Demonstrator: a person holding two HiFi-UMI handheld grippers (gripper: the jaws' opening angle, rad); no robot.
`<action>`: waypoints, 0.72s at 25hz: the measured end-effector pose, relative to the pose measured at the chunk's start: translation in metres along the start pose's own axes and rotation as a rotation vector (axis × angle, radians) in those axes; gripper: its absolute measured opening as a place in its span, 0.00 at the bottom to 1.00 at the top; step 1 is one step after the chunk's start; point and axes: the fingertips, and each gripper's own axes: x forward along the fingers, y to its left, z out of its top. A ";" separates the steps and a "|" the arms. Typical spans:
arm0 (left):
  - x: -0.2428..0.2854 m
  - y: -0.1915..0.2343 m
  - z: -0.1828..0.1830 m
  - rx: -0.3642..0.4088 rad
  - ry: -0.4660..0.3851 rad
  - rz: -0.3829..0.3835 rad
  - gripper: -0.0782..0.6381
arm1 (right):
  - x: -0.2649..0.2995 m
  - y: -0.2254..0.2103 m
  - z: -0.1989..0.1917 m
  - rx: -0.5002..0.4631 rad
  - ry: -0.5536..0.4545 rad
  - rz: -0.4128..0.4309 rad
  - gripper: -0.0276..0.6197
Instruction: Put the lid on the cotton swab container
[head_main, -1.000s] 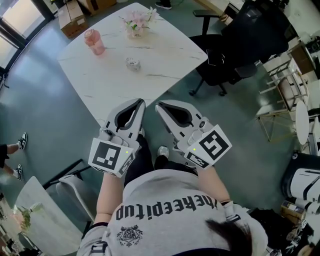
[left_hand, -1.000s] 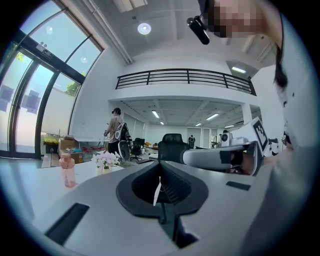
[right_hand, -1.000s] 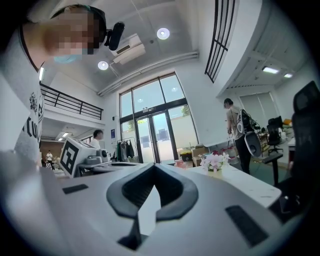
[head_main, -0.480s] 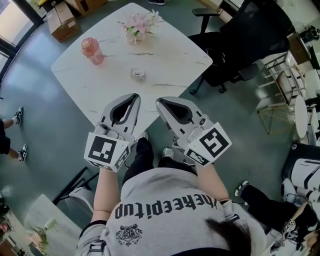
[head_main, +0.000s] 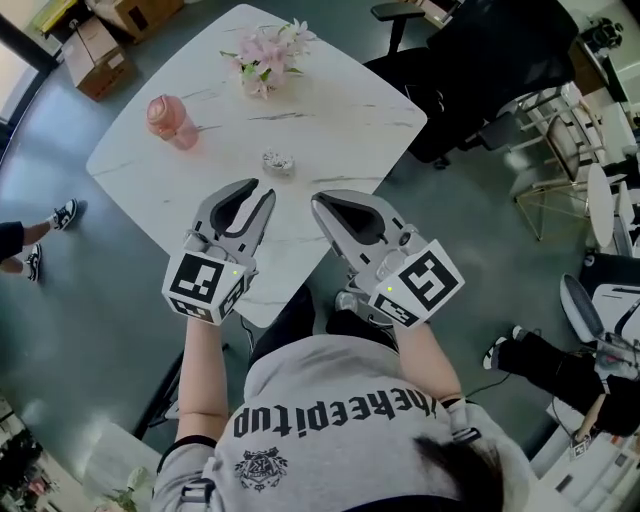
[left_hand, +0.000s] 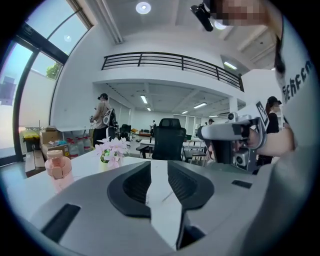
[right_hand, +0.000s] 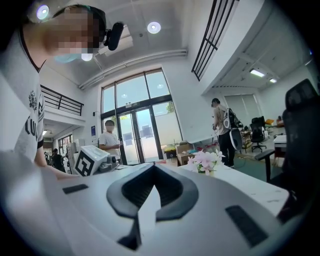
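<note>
Since a second ago: both grippers have come forward over the near edge of the table (head_main: 330, 120), the left one more, and the left jaws have gone from closed to parting.

Left to right:

- Pink bottle (head_main: 170, 122) stands far left on the table, well clear of the work.
- Left gripper (head_main: 260, 190): jaws are opening, and its own view shows only bare tabletop in the gap. It holds nothing. The forearm is low and the gripper lies nearly flat, pointing up the table and a touch right.
- Cotton swab container (head_main: 278, 162): a small roundish thing on the table, just ahead of the left tips and slightly to their right. From above I see no long axis. It is too small to tell whether the lid is on it, beside it or elsewhere.
- Flowers (head_main: 262, 60) stand near the far edge, beyond the container.
- Right gripper (head_main: 318, 203): tips together, nothing between them. It angles up and to the left, and the container lies ahead and left of it.

Judgement: the left gripper is the nearer one. The next move turns on a short reach forward and slightly right.
</note>
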 end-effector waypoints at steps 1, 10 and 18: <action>0.004 0.005 -0.006 0.006 0.014 -0.011 0.27 | 0.004 -0.002 -0.003 0.002 0.005 -0.008 0.06; 0.039 0.036 -0.059 0.020 0.111 -0.117 0.37 | 0.028 -0.026 -0.034 0.035 0.065 -0.081 0.06; 0.072 0.058 -0.109 0.028 0.189 -0.175 0.45 | 0.035 -0.039 -0.051 0.050 0.115 -0.120 0.06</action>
